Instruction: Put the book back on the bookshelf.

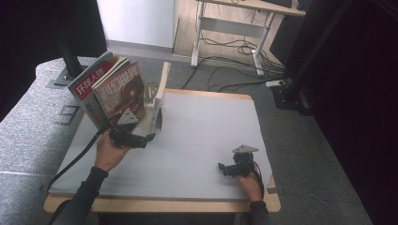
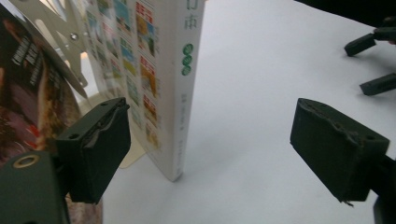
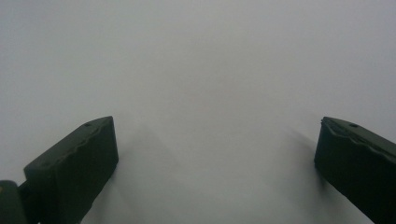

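Note:
A white book (image 1: pixel 159 101) stands upright on the white mat (image 1: pixel 202 131) at the back left, against a metal bookend (image 1: pixel 151 93). Two red-covered magazines (image 1: pixel 119 86) lean to its left. My left gripper (image 1: pixel 149 137) is open at the foot of the book. In the left gripper view the book's spine (image 2: pixel 182 93) rises between the jaws, nearer the left one, and touches neither. The magazine cover (image 2: pixel 28 102) and bookend (image 2: pixel 60 28) lie behind the left jaw. My right gripper (image 1: pixel 221 168) rests open and empty over bare mat (image 3: pixel 210 70) at the front right, its jaws (image 2: pixel 371 65) seen far off.
The wooden table edge (image 1: pixel 164 205) borders the mat in front. On the floor behind the table stand a desk's white legs (image 1: pixel 197 42) and loose cables (image 1: pixel 234 51). A dark post (image 1: pixel 70 51) rises at the back left.

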`<state>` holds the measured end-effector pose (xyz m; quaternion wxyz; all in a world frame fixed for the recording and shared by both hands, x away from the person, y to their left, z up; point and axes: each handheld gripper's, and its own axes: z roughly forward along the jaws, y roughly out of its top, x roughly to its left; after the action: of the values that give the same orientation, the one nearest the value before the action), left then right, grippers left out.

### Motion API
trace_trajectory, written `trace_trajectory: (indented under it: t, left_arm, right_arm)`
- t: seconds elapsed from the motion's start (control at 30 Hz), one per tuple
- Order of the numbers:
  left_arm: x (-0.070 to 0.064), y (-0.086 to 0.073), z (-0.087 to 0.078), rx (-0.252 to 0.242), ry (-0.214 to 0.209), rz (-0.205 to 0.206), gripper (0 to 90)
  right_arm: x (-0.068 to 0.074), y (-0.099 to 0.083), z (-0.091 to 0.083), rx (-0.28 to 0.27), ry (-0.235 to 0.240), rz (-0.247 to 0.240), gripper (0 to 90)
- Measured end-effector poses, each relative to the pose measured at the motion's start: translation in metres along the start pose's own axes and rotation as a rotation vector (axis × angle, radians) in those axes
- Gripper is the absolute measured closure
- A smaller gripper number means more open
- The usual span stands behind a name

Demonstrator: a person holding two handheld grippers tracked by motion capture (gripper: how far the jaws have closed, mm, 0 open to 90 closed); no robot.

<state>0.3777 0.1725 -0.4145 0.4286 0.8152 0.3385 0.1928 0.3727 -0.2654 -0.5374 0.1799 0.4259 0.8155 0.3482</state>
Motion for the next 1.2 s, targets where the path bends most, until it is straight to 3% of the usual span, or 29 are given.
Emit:
trace_trajectory:
  t: [0.37, 0.67, 1.0, 1.2]
  left_arm:
    - [-0.007, -0.011, -0.005, 0.014, -0.032, 0.018, 5.7]
    - [-0.008, -0.029, -0.010, 0.037, -0.048, 0.028, 2.5]
    - [-0.006, -0.050, -0.012, 0.058, -0.104, 0.003, 0.0]
    - [-0.005, -0.064, -0.009, 0.071, -0.104, -0.004, 0.0]
  right_arm:
    - [0.000, 0.000, 0.000, -0.001, 0.000, 0.001, 0.0]
    - [0.000, 0.000, 0.000, -0.001, -0.001, 0.001, 0.0]
    - [0.000, 0.000, 0.000, -0.001, -0.001, 0.001, 0.0]
    - [0.000, 0.000, 0.000, -0.002, 0.000, 0.001, 0.0]
